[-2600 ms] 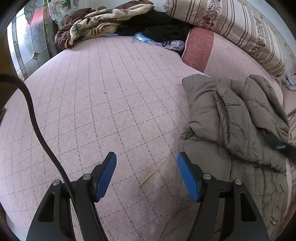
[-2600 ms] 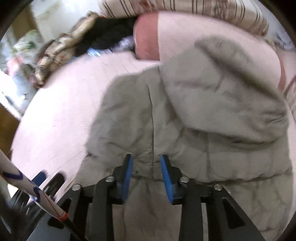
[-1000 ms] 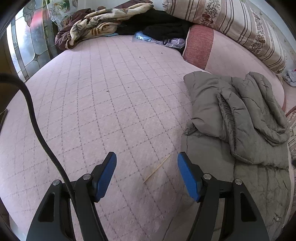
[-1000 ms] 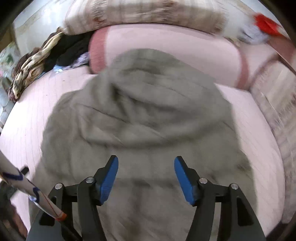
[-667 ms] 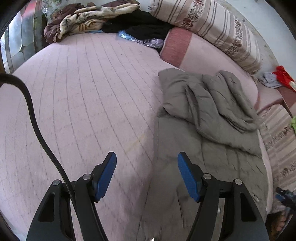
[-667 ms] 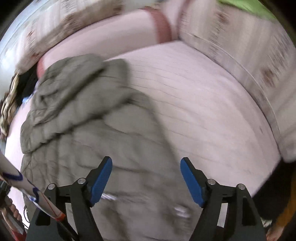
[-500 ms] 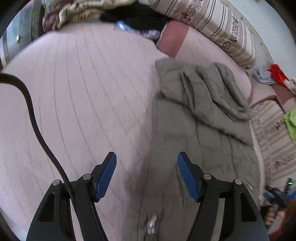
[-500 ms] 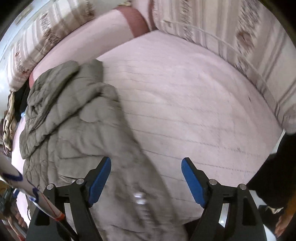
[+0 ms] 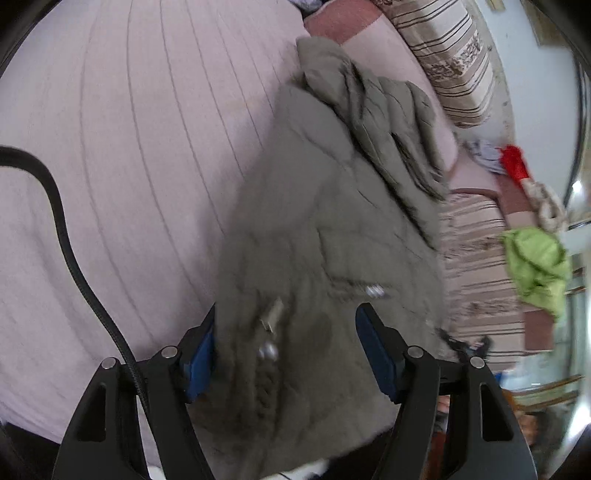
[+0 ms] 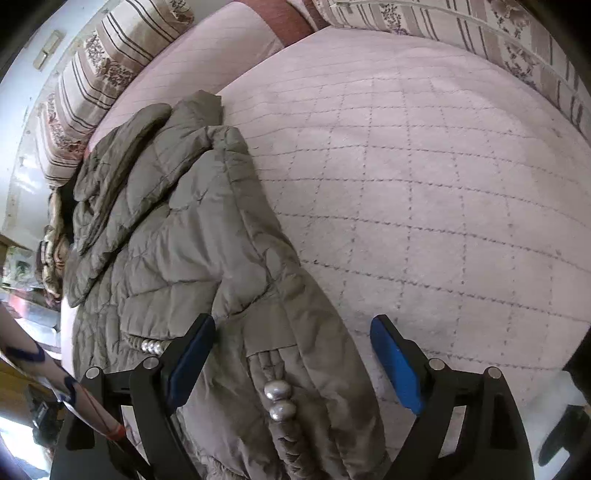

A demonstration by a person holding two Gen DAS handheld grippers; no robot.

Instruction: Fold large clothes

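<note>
A grey-olive quilted jacket (image 9: 332,229) lies on the pink quilted bed (image 9: 147,147), its upper part folded over towards the pillows. My left gripper (image 9: 288,354) is open right over the jacket's near hem, where metal drawstring beads (image 9: 267,350) show. In the right wrist view the jacket (image 10: 177,236) lies left of centre. My right gripper (image 10: 291,362) is open above its near right edge, with silver beads (image 10: 277,397) between the fingers. Neither gripper holds anything.
Striped pillows (image 9: 454,62) and a pink bolster (image 10: 207,55) line the far side of the bed. A striped cushion (image 10: 480,33) borders the right. A green cloth (image 9: 535,258) and a red cloth (image 9: 513,162) lie beyond the bed. A black cable (image 9: 66,236) hangs at left.
Both grippers have swung to the jacket's near hem. The right gripper, which was nearly shut earlier, has opened wide. The jacket's top stays folded over.
</note>
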